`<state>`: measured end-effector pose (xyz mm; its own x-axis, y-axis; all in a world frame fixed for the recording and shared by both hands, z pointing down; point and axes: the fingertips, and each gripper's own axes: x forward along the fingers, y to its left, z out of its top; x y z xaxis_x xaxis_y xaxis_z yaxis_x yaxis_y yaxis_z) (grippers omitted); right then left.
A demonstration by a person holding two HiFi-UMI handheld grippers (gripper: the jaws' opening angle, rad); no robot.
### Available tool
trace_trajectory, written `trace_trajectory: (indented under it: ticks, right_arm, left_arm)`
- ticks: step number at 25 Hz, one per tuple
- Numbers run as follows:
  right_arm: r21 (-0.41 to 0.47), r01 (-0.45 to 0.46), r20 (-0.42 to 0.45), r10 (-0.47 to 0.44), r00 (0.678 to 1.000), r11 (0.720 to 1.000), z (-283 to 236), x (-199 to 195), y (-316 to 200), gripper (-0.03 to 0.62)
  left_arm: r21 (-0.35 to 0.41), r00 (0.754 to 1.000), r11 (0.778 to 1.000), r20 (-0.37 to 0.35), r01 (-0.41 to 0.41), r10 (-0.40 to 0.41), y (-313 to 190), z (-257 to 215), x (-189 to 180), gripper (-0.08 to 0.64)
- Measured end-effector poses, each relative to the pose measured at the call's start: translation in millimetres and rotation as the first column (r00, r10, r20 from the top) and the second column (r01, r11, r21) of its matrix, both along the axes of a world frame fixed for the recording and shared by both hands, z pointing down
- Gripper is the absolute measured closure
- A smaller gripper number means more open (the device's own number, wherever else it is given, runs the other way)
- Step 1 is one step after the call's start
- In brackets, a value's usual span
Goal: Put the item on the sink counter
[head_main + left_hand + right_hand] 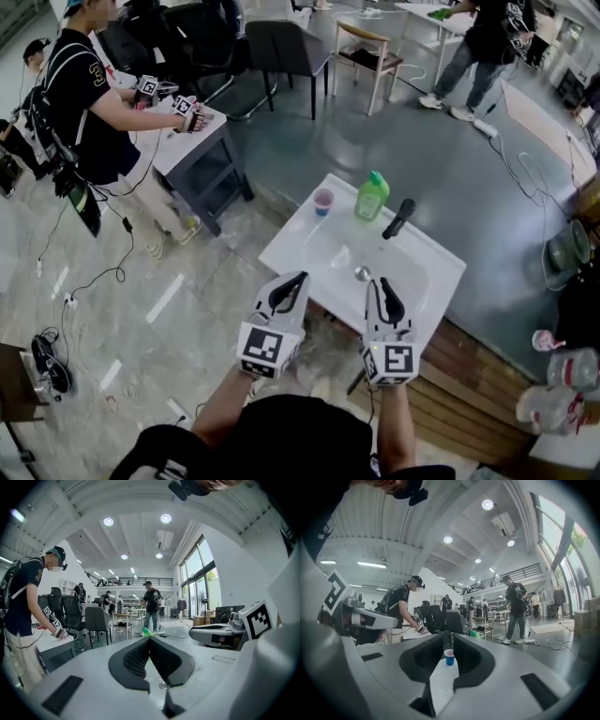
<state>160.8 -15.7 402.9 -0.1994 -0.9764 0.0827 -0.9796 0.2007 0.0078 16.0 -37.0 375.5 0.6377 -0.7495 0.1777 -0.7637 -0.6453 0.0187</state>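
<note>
A white sink counter (291, 246) with an oval basin stands in front of me. On its far edge are a small blue cup (323, 201), a green soap bottle (371, 196) and a black faucet (398, 218). My left gripper (298, 278) hovers over the counter's near left edge, its jaws together with nothing between them (150, 639). Over the near side of the basin, my right gripper (382, 284) has a narrow gap between its jaws (449, 641), and nothing is held. Through that gap the blue cup (449, 656) shows far off on the counter.
A person (89, 103) with two grippers works at a grey table (202, 155) to the left. Dark chairs (286, 47) and a wooden stool stand behind. Cables trail over the floor. Clear plastic bottles (562, 375) lie at the right beside a wooden step.
</note>
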Motion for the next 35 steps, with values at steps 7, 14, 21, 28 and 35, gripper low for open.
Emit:
trace_trajectory:
  ticks: [7,14,21,28,35]
  right_arm:
    - [-0.001,-0.015,-0.008,0.015,1.0,1.0,-1.5,6.9,38.6,0.554]
    - [0.013,-0.008,-0.025,0.008,1.0,1.0,-4.9,4.6,67.1,0.578]
    - [0.004,0.001,-0.021,-0.001,1.0,1.0,-2.6,-4.1,79.9,0.589]
    - [0.01,0.002,-0.016,-0.002,1.0,1.0,-4.2,-6.9,82.3,0.592]
    - [0.022,0.001,-0.012,-0.001,1.0,1.0,-6.7,-10.2,78.2,0.594]
  left_arm:
    - [0.009,1.0,1.0,-0.002,-0.006,0.006,35.2,-4.0,4.8,0.558]
    - [0.025,1.0,1.0,-0.006,-0.007,0.007,61.3,-7.8,4.2,0.558]
    - [0.02,1.0,1.0,0.005,-0.015,0.015,75.8,-3.5,-0.8,0.558]
    - [0.022,1.0,1.0,0.004,-0.014,0.013,80.2,-6.4,-2.9,0.558]
    - [0.012,1.0,1.0,-0.002,-0.011,0.011,76.5,-5.6,-6.2,0.558]
